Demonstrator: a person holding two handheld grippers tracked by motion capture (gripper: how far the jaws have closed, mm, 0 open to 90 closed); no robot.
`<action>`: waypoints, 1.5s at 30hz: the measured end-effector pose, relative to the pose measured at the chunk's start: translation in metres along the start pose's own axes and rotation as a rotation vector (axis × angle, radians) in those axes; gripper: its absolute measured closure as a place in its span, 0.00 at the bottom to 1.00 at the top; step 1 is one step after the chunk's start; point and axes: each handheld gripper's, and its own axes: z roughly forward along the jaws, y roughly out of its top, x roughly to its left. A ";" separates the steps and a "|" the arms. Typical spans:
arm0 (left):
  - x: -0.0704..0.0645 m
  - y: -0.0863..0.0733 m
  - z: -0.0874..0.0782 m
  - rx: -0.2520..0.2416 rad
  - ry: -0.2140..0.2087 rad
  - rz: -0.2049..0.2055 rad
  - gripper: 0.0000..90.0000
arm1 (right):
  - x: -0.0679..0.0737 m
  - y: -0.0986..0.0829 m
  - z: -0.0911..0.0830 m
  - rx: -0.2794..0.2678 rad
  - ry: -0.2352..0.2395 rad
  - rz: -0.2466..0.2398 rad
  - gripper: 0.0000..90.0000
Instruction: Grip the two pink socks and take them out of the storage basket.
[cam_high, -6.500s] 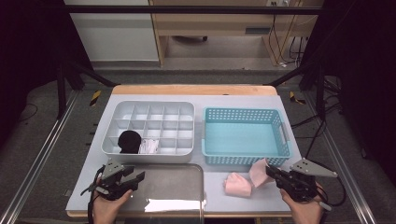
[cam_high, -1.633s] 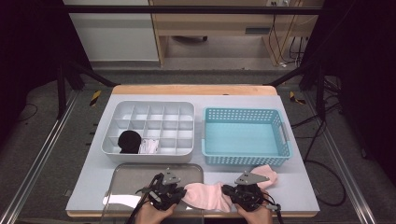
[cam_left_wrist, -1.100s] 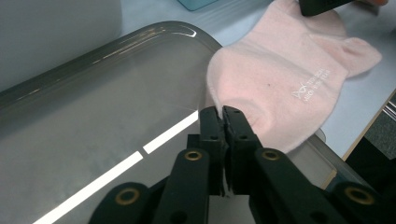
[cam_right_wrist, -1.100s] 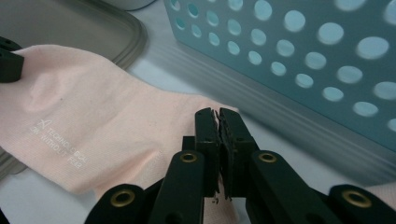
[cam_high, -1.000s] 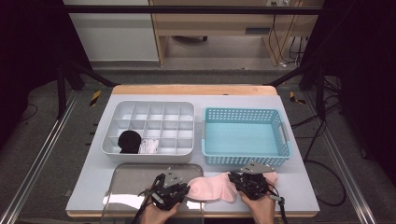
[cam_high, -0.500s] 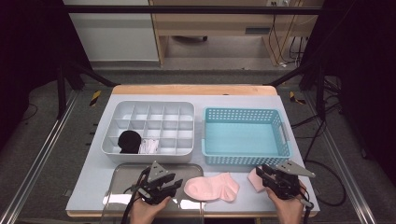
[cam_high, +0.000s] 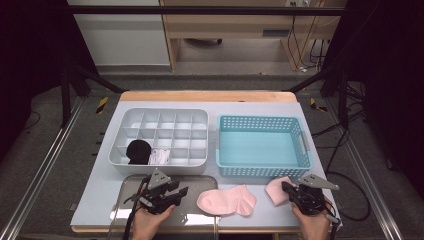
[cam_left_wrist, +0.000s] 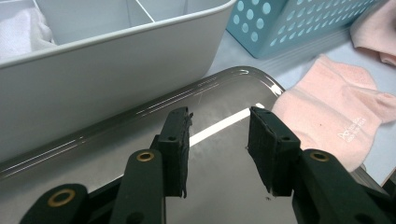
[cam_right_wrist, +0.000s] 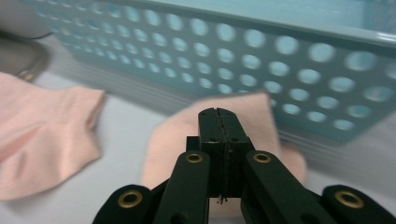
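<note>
**Inspector:** Position of the pink socks, taken from the teal basket (cam_high: 263, 146)?

**Assistant:** Two of them, both on the table's pale mat (cam_high: 100, 197), on the near side of the basket. The spread pink sock (cam_high: 226, 200) lies flat, near the basket's near-left corner but apart from it. Its left edge reaches the right rim of the metal tray (cam_high: 197, 220). The second pink sock (cam_high: 276, 190) lies just in front of the basket's near wall, toward its right half.

**Inspector:** Left gripper?

**Assistant:** The left gripper (cam_left_wrist: 218, 140) has its jaws spread with nothing between them. It hangs over the metal tray, well to the left of the basket. From the left gripper view, the spread pink sock is off to its right, untouched.

**Inspector:** Right gripper?

**Assistant:** The right gripper (cam_right_wrist: 218, 122) has its jaws pressed together. In the right gripper view they sit over the second pink sock, close to the basket's perforated wall. Whether any cloth is caught between them, I cannot tell.

**Inspector:** Other items?

**Assistant:** A grey divided organiser (cam_high: 160, 136) stands just left of the basket. A black bundle (cam_high: 138, 151) and a white cloth (cam_high: 161, 156) sit in neighbouring compartments of its near row.
</note>
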 end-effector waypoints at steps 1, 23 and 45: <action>0.000 0.000 0.000 0.001 0.000 0.000 0.64 | 0.003 0.002 0.000 -0.003 0.013 -0.011 1.00; 0.001 0.002 -0.002 -0.009 -0.006 0.003 0.64 | 0.010 0.009 -0.004 -0.106 0.047 -0.028 0.99; -0.005 0.006 -0.009 -0.032 -0.024 0.019 0.64 | 0.075 0.006 0.029 0.049 0.278 -0.155 0.86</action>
